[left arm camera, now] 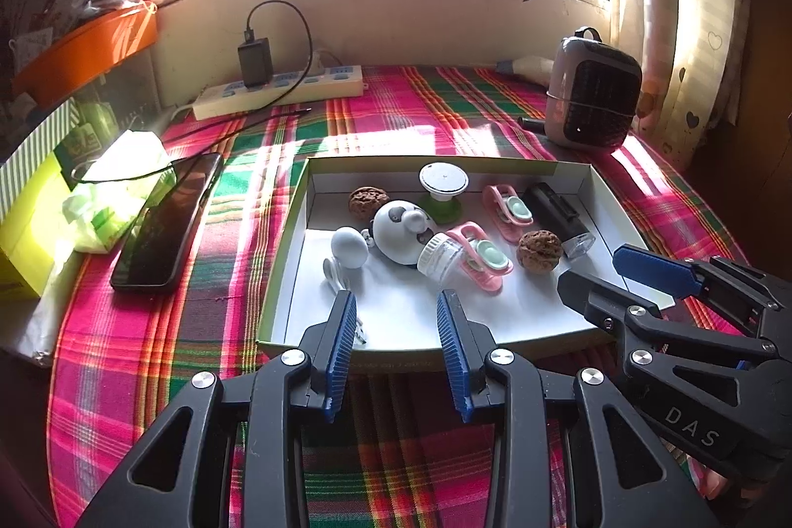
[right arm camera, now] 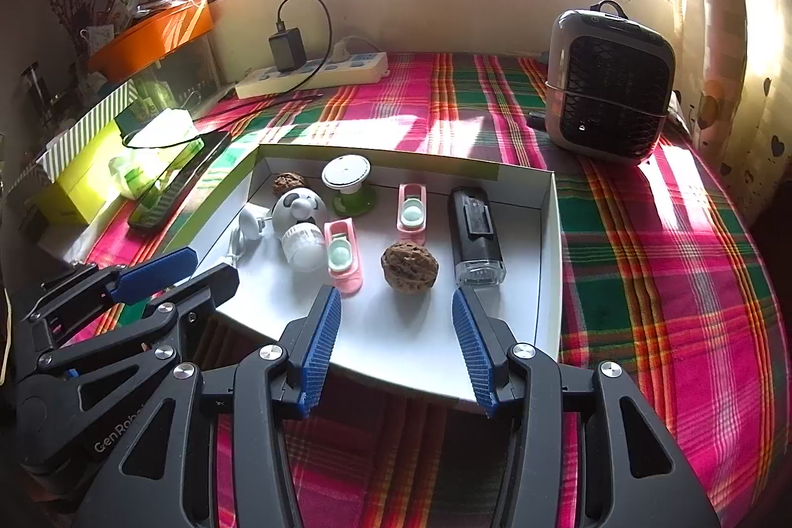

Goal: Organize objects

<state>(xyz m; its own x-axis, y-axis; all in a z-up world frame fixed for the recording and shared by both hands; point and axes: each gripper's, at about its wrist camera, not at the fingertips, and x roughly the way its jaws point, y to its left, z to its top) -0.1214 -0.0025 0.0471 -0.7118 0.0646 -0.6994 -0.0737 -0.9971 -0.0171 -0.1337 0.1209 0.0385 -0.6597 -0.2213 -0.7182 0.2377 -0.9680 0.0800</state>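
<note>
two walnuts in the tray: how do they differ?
The near walnut lies in open tray floor beside the black flashlight; the far walnut sits at the back wall, next to the white round toy. The near one looks larger, perhaps only from being closer. The near one is fully exposed; the far one is crowded. Both are brown, wrinkled, inside the tray.

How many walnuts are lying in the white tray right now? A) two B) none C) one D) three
A: two show in the white tray, one walnut near the front beside the black flashlight, the other walnut at the back left corner; the left wrist view shows the same pair.
</note>
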